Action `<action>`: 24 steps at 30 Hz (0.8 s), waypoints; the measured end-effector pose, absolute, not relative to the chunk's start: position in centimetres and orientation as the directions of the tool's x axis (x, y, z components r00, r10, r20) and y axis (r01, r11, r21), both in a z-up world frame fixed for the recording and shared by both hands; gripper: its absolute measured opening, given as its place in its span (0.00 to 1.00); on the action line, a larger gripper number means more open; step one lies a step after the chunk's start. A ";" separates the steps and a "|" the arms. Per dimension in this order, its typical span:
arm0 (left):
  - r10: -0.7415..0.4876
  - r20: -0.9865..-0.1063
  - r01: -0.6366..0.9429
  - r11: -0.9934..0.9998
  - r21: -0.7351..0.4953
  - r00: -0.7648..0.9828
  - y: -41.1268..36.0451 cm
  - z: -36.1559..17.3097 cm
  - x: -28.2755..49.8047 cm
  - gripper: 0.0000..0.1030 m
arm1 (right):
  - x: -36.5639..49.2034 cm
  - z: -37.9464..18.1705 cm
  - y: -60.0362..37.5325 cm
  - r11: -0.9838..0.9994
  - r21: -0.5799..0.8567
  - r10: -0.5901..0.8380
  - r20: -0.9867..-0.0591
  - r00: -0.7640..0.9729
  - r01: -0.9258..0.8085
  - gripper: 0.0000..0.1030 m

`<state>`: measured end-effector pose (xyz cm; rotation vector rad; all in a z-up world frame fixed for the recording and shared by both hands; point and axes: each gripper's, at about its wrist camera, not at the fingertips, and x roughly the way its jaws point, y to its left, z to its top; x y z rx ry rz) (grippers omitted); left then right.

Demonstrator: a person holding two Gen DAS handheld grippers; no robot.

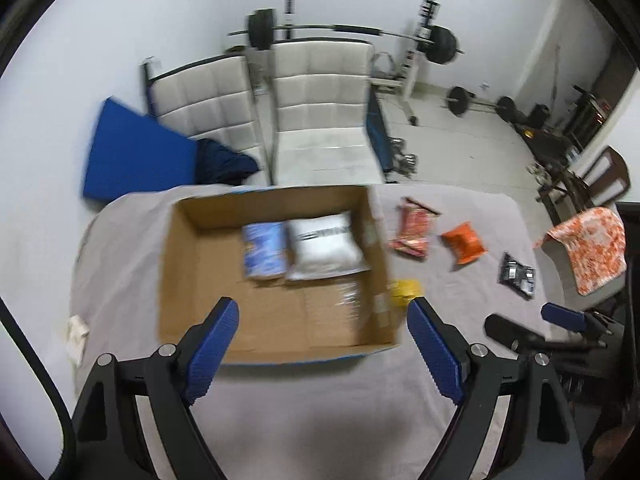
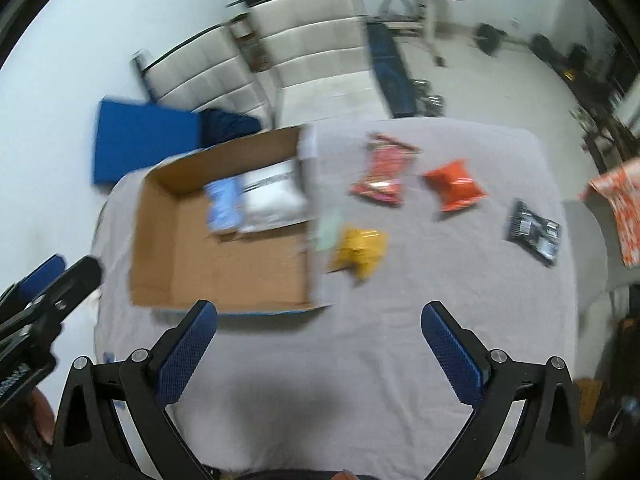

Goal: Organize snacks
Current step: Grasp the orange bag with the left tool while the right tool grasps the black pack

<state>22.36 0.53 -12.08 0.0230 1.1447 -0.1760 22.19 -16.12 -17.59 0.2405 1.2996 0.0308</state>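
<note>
Left gripper [image 1: 322,342]: jaws spread wide, nothing between the blue ribbed pads; it hangs above the near edge of the box.
Right gripper [image 2: 318,342]: jaws likewise wide apart and empty, over bare cloth just right of the box's near corner.
Cardboard box [image 1: 208,280]: open-topped, brown, shallow, sitting on the left half of the table; its floor is mostly bare, with a strip of clear tape.
Blue packet [image 1: 265,249]: inside the box at the far side, blue with pale print, blurred.
White packet [image 1: 325,245]: puffy, white with a dark band of print, lying inside the box touching the blue packet's right side and against the right wall.
Yellow packet [image 2: 360,250]: crumpled, on the cloth just outside the box's right wall; nearest of the loose snacks.
Black packet [image 2: 532,230]: flat, dark with pale labels, near the table's right edge, well apart from the rest.
Orange packet [image 2: 456,185]: bright orange, puffed, further back, between the black one and the red-patterned one.
Red-patterned packet [image 2: 383,174]: tall, red and pink print, furthest of the loose ones, beside the orange packet.
Table [image 2: 360,380]: covered by a plain grey cloth, lightly wrinkled.
Right of table: an orange-and-white patterned cloth [image 1: 590,248] draped over a seat.
Beyond the table: two white padded chairs [image 1: 320,112], a blue mat [image 1: 136,156] leaning at the wall.
Room: white walls, pale floor, a loaded barbell on a rack [image 1: 440,42].
</note>
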 end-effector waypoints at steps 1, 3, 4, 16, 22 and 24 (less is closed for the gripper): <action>-0.138 -0.909 0.164 0.983 -0.078 0.393 -0.6 -12.3 22.8 0.84 | 22.3 -17.8 -18.2 0.973 0.182 0.140 -0.953 0.270 0.139 1.00; -0.172 -0.920 0.200 0.974 -0.105 0.352 -4.1 -13.2 24.3 0.84 | 22.8 -18.5 -23.1 0.971 0.144 0.094 -0.963 0.254 0.188 1.00; -0.189 -0.924 0.213 0.969 -0.121 0.333 -5.8 -13.8 25.0 0.84 | 23.0 -18.9 -25.5 0.970 0.124 0.070 -0.966 0.249 0.210 1.00; -0.127 -0.985 0.254 0.963 -0.094 0.115 -19.8 -25.0 30.4 0.84 | 30.2 -35.8 -43.9 0.942 -0.194 -0.208 -0.978 -0.025 -0.273 1.00; -0.089 -0.995 0.207 0.975 -0.078 0.046 -21.2 -29.4 31.3 0.84 | 32.0 -44.5 -45.2 0.882 -0.135 -0.220 -0.965 -0.140 -0.452 1.00; -0.077 -0.997 0.189 0.979 -0.069 0.032 -21.2 -30.3 31.7 0.84 | 32.8 -46.1 -45.9 0.899 -0.081 -0.172 -0.969 -0.177 -0.431 0.97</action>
